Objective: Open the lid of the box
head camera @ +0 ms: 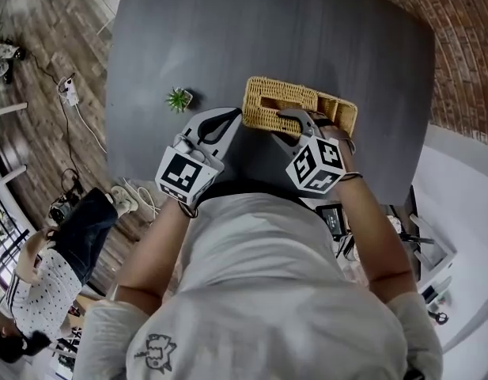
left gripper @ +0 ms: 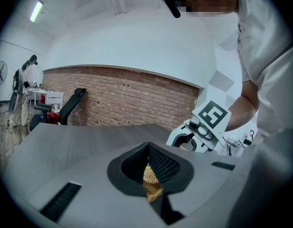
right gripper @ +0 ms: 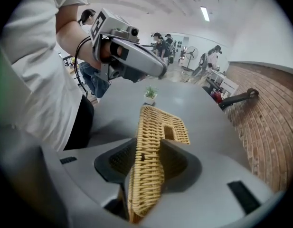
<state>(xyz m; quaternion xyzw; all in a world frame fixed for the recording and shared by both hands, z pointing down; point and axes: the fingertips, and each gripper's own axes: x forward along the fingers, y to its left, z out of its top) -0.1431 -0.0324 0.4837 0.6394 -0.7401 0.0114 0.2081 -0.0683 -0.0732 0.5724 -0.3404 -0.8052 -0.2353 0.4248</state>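
A woven wicker box [head camera: 343, 115] stands on the dark grey table [head camera: 267, 30], and its flat wicker lid [head camera: 277, 101] with a rectangular handle slot lies over it. My right gripper [head camera: 296, 120] is shut on the lid's near edge. In the right gripper view the lid [right gripper: 155, 137] runs tilted between the pads, with the right gripper [right gripper: 145, 175] clamped on its rim. My left gripper [head camera: 234, 117] is at the box's left end. In the left gripper view a strip of wicker [left gripper: 152, 188] sits pinched low between the jaws of the left gripper [left gripper: 149, 175]; whether that strip belongs to the box or the lid is hidden.
A small potted plant [head camera: 179, 99] stands on the table left of the box, also in the right gripper view as the plant [right gripper: 150, 94]. A brick wall [head camera: 465, 46] runs along the right. A seated person [head camera: 46, 275] and cables [head camera: 77, 109] are on the wooden floor at left.
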